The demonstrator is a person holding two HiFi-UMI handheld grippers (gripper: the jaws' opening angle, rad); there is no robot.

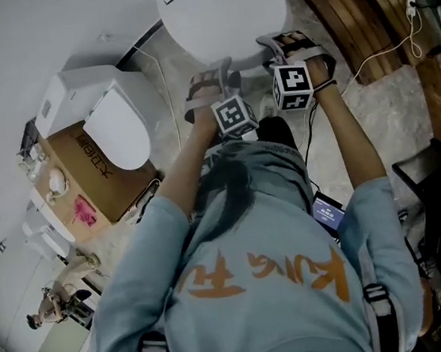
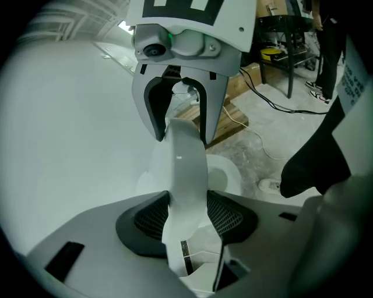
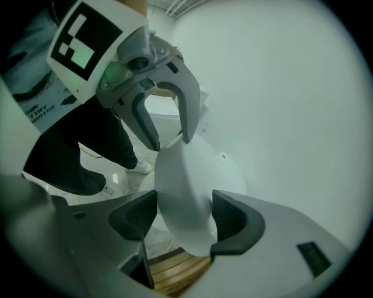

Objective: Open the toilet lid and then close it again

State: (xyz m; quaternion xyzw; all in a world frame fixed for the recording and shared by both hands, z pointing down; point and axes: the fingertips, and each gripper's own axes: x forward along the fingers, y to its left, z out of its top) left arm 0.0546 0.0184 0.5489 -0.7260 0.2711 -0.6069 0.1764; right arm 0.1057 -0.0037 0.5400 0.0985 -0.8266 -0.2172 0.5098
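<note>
Holding the toilet lid [image 1: 220, 8] by its front rim with both hands. Toward the left of that rim, clamping it with the left gripper [image 1: 213, 80], fingers [image 2: 145, 218] pressed against both faces of the white edge, nothing else between them. Just beside, further right along the same rim, clamping likewise with the right gripper [image 1: 282, 44], fingers [image 3: 236, 218] closed on the lid's curved edge.

Seems partway through the lid's swing, not resting flat. Glimpsed under the lid in the left gripper view: a pale ring, probably the seat [image 2: 233, 166], with a gap above it. Cannot judge the width of that gap from the head view.

Further off, left of the lid, standing on a cardboard box [image 1: 93, 175]: a second toilet [image 1: 114, 124], well apart from the lid and no part of this job. Right of the lid, trailing over the stone floor [image 1: 372, 113] below a wooden platform [image 1: 343, 5]: a white cable [image 1: 385, 51], also well apart.

Risks, as a judgement only:
- **Slipping:** smooth, glossy plastic, so likely to slide out on loosening either grip mid-swing, then slam onto the seat.
- **Twisting:** likely to strain the hinge on pulling harder or faster with one hand than the other.

Best to keep both grips firm, move the two hands together and ease the lid along slowly.
</note>
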